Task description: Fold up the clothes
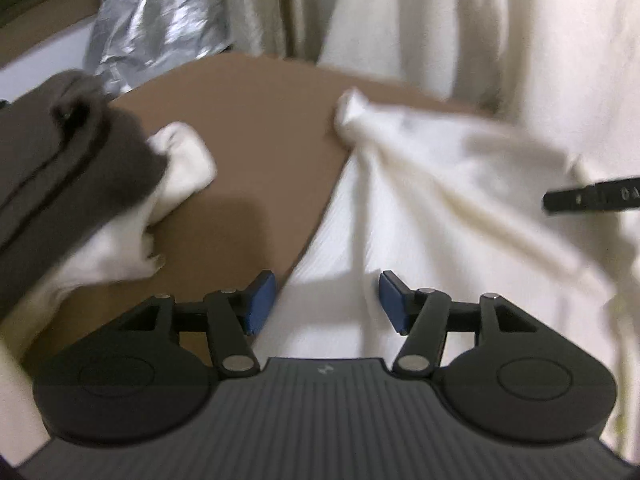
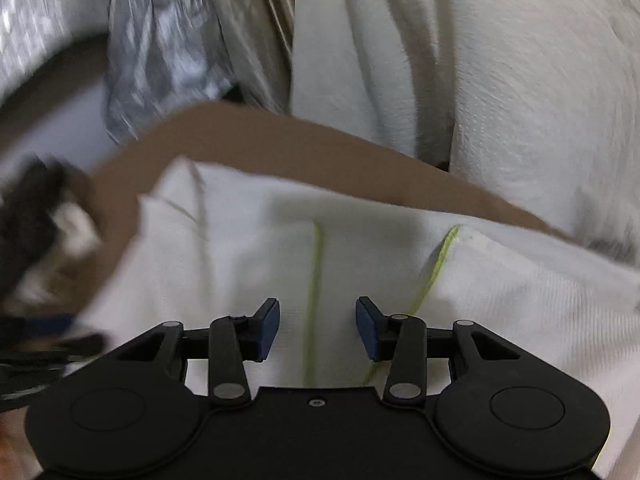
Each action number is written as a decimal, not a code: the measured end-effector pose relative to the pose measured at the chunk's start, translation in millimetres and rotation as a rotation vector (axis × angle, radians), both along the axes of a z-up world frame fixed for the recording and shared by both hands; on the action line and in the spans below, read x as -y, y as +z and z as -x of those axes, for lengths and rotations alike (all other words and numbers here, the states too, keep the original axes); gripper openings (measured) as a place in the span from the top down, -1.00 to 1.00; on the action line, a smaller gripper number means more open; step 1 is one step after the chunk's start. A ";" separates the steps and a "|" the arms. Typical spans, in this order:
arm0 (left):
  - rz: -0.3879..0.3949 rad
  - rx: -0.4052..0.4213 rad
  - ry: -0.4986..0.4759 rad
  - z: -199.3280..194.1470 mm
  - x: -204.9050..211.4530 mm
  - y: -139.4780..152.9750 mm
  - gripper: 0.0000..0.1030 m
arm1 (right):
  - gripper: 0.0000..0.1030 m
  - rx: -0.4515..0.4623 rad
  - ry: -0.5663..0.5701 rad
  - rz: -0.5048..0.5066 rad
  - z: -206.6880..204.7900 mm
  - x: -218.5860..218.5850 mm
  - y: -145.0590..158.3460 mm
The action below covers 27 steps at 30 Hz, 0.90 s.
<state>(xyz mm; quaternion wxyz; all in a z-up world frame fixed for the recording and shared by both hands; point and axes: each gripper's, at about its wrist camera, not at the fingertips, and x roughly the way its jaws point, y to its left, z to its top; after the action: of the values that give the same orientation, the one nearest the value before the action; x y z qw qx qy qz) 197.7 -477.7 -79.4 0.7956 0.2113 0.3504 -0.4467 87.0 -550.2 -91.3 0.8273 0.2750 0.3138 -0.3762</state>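
Note:
A white ribbed garment (image 1: 432, 208) lies spread on a brown table (image 1: 256, 120). My left gripper (image 1: 327, 304) hovers open over its left edge, nothing between the blue pads. In the right wrist view the same white garment (image 2: 248, 248) shows two yellow-green stitched lines (image 2: 316, 280). My right gripper (image 2: 318, 330) stands open just above that cloth, one line running between its fingers. A fingertip of the right gripper (image 1: 592, 198) pokes in at the right of the left wrist view. A dark grey and white garment (image 1: 76, 168) lies bunched at the left.
Cream curtains (image 1: 420, 16) hang behind the table's far edge. A crinkled silver sheet (image 1: 160, 20) hangs at the back left. Bare brown table shows between the two garments. The left gripper (image 2: 36, 344) appears blurred at the left edge of the right wrist view.

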 end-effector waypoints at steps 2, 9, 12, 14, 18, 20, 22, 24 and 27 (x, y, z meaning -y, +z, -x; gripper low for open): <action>-0.012 0.003 -0.009 -4.1 1.1 -3.8 -0.19 | -0.09 -0.019 0.002 0.049 -14.8 7.9 -6.1; -0.030 0.001 -0.003 -21.1 6.3 -15.0 -0.28 | 0.89 -0.063 0.016 0.363 -27.4 -6.2 19.6; -0.030 0.003 0.007 -24.0 6.7 -16.8 -0.30 | 0.89 -0.074 -0.182 0.448 1.8 0.4 33.1; -0.030 0.004 0.014 -26.0 6.9 -18.0 -0.37 | 0.88 -0.095 -0.227 0.351 22.5 16.8 24.8; -0.030 0.006 0.027 -29.9 7.4 -20.4 -0.71 | 0.10 -0.038 -0.301 0.273 58.6 18.5 23.5; -0.029 0.007 0.034 -31.9 7.7 -21.6 -0.80 | -0.09 0.028 -0.383 0.282 86.7 16.3 29.7; -0.029 0.008 0.041 -33.8 7.9 -22.8 -0.89 | -0.09 0.065 -0.467 0.274 120.5 22.2 34.0; -0.025 0.007 0.047 -35.4 9.3 -23.8 -1.00 | -0.09 0.065 -0.535 0.261 152.6 30.1 37.0; -0.006 -0.001 0.054 -36.5 15.5 -24.3 -1.00 | -0.25 0.068 -0.600 0.177 199.8 42.6 34.7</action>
<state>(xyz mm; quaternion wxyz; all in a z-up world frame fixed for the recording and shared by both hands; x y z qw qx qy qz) 234.2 -493.2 -103.6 0.8066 0.2038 0.3579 -0.4240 -112.9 -592.8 -56.6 0.7103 0.2944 0.1568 -0.6199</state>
